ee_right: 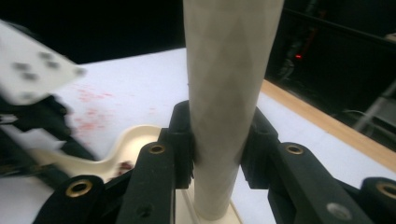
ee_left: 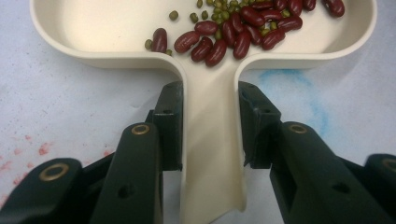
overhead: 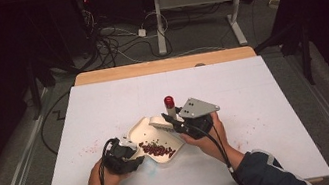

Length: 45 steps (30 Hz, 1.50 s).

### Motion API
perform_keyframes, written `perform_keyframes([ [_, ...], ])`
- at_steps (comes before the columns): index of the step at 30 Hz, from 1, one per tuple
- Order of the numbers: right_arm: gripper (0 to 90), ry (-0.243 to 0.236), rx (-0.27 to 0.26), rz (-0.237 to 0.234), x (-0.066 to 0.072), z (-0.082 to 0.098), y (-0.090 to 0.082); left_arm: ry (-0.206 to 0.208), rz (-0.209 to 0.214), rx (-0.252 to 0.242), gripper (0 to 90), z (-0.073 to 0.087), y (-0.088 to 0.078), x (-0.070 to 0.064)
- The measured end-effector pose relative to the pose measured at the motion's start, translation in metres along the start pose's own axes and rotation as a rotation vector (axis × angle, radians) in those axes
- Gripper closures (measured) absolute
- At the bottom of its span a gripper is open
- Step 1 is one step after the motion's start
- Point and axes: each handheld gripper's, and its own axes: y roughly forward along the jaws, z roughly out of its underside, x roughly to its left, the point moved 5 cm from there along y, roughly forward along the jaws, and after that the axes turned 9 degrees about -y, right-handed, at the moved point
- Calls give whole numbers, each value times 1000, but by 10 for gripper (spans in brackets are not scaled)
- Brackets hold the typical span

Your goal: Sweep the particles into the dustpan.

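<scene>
Beans [ee_left: 243, 32], dark red kidney ones mixed with small green ones, lay heaped in a cream plastic scoop-shaped tray [ee_left: 70, 44] on the white tabletop [overhead: 266, 106], just ahead of the left tool [ee_left: 211, 126]. That tool was clamped on the tray's narrow handle [ee_left: 211, 154], steadying it. The right tool [ee_right: 217, 140] gripped a pale tapered handle [ee_right: 224, 93], apparently of a flat scraper whose blade met the tray's far rim [overhead: 160, 122]. Judging by this, sweeping into the tray was underway; next, the scraper likely needed drawing toward the left tool to gather the 2 kinds without spilling over the rim.
</scene>
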Motion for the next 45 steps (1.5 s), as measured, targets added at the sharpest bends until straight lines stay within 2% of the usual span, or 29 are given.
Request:
perform_keyframes([
  [2, 702, -5, -14, -25, 5, -3, -8, 3, -3, 3, 634, 0, 0, 0],
  [5, 702, 7, -41, -19, 3, -8, -21, 8, -7, 6, 634, 0, -1, 0],
  [6, 702, 8, -50, -12, 1, -10, -25, 7, -8, 6, 634, 0, -1, 0],
  [10, 702, 3, -64, 72, -15, -14, -34, 8, -13, 5, 634, 1, -1, 1],
  [13, 702, 19, -54, 96, -22, -9, -33, 7, -11, 4, 633, 1, -1, 2],
  [16, 702, 14, -37, 119, -23, -2, -25, 5, -13, 3, 634, 1, -1, 2],
  [19, 702, 12, -30, 115, -17, 0, -16, -1, -15, 0, 634, 1, -1, 1],
  [24, 702, -26, -26, 104, 3, -2, -1, -29, -29, -15, 634, -1, 1, -3],
  [25, 701, -25, -26, 101, 6, -3, 1, -22, -36, -11, 633, -1, 1, -3],
  [33, 701, -27, -26, 16, 35, -11, 3, -53, -38, -35, 626, -2, 3, -5],
  [38, 701, -16, -30, -29, 44, -14, -3, -58, -37, -38, 622, -2, 3, -4],
  [41, 701, -13, -30, -30, 46, -14, -6, -57, -34, -39, 623, -2, 3, -4],
  [45, 701, 3, -41, -21, 40, -16, -11, -60, -28, -41, 625, -2, 3, -3],
])
